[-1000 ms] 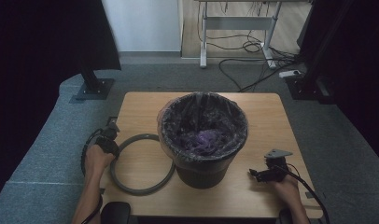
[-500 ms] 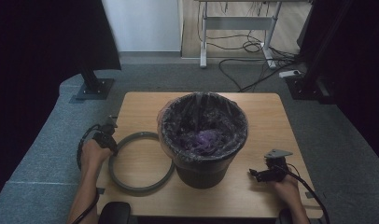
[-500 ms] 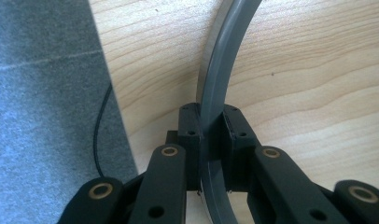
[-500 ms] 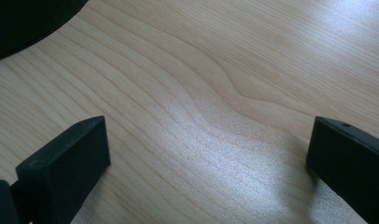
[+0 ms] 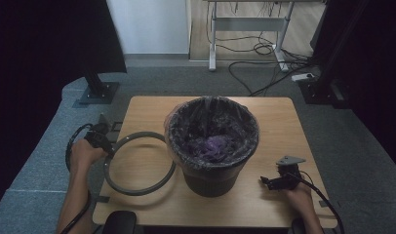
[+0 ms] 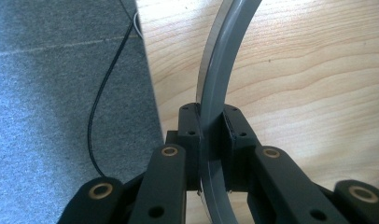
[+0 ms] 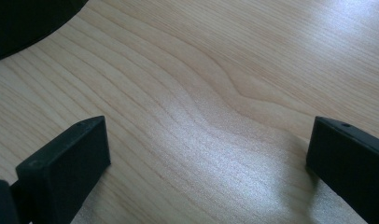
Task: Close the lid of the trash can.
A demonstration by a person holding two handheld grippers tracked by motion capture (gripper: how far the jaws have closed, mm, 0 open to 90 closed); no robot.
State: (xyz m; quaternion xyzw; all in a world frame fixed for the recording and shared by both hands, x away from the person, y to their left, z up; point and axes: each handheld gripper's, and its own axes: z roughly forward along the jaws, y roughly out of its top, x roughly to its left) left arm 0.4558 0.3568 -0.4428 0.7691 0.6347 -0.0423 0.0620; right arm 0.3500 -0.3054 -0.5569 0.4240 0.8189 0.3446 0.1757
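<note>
A black bin (image 5: 213, 168) lined with a clear bag (image 5: 176, 117) stands in the middle of the wooden table (image 5: 147, 109); something purple (image 5: 213, 145) lies inside it. A grey ring (image 5: 137, 187) is held beside the bin's left, its left side raised. My left gripper (image 5: 107, 147) is shut on the ring's left edge; in the left gripper view the jaws clamp the grey ring (image 6: 215, 93) from both sides, left gripper (image 6: 211, 140). My right gripper (image 5: 265, 182) rests on the table right of the bin, open; in its own view the right gripper (image 7: 206, 158) has bare wood between its jaws.
The bin's dark base (image 7: 19, 23) shows at the top left of the right gripper view. The table's left edge (image 6: 148, 84) drops to grey carpet with a cable (image 6: 103, 93). A desk frame and cables (image 5: 254, 48) stand beyond the table.
My left hand has lifted the ring's left side and shifted it up the picture, away from the table's near edge. The right hand and bin have stayed put.
</note>
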